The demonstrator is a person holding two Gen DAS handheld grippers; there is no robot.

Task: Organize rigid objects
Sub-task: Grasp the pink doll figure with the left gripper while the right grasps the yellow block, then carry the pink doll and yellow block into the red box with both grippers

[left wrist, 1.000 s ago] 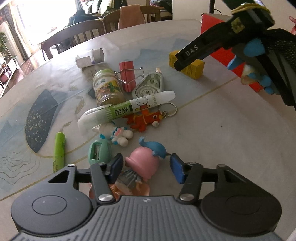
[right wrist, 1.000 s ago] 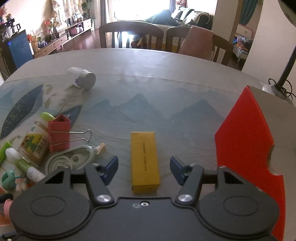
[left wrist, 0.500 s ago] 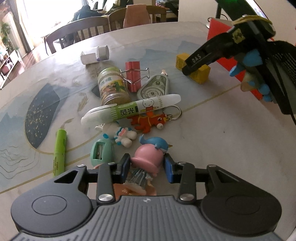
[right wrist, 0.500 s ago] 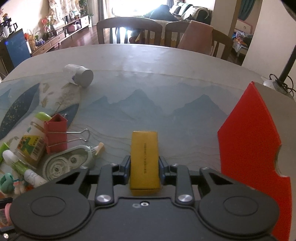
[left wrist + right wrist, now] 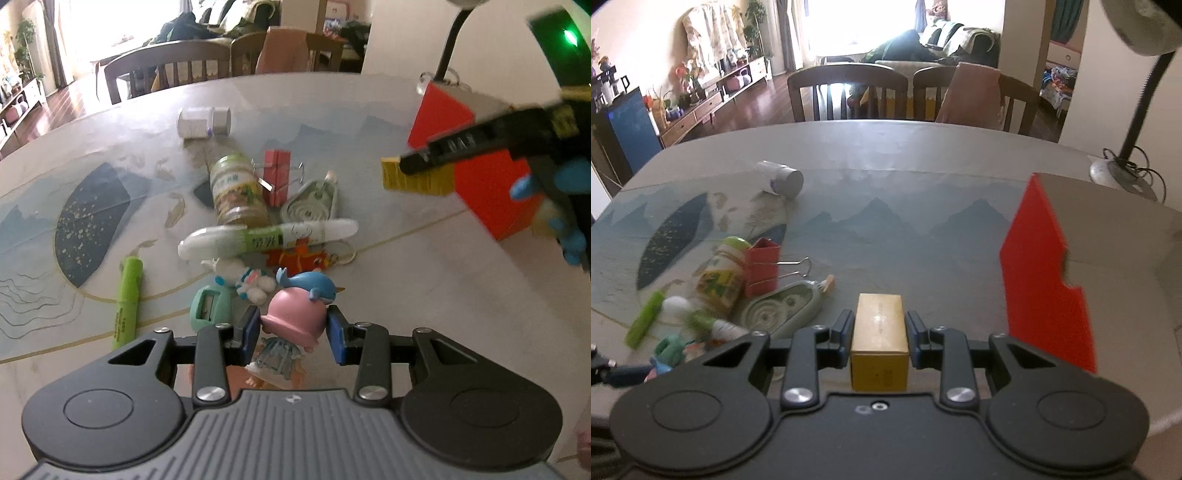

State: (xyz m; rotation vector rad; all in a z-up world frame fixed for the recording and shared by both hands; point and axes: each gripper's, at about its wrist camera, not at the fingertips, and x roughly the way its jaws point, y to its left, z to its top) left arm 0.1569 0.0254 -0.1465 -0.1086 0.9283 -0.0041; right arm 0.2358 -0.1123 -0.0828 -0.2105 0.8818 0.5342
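My left gripper (image 5: pixel 291 326) is shut on a small doll with a pink head (image 5: pixel 295 317), its blue pads pressing both sides of the head; the doll's body hangs below, partly hidden by the gripper. My right gripper (image 5: pixel 879 330) is shut on a yellow box (image 5: pixel 879 332), held lengthwise between the pads and clear of the table. In the left wrist view the right gripper (image 5: pixel 413 166) carries that yellow box (image 5: pixel 417 181) in front of the red box (image 5: pixel 480 192), which stands open at the table's right side (image 5: pixel 1045 288).
A pile lies mid-table: jar (image 5: pixel 236 192), red binder clip (image 5: pixel 277 173), correction tape (image 5: pixel 310 203), white-green tube (image 5: pixel 266 238), blue whale (image 5: pixel 308 286), teal sharpener (image 5: pixel 208 310), green highlighter (image 5: pixel 127 299). A white bottle (image 5: pixel 203 122) lies farther back. A lamp base (image 5: pixel 1123 170) stands behind the red box.
Both grippers went from open to shut: the left on the pink-headed doll, the right on the yellow box. Both then rose, the right lifting the box off the table.
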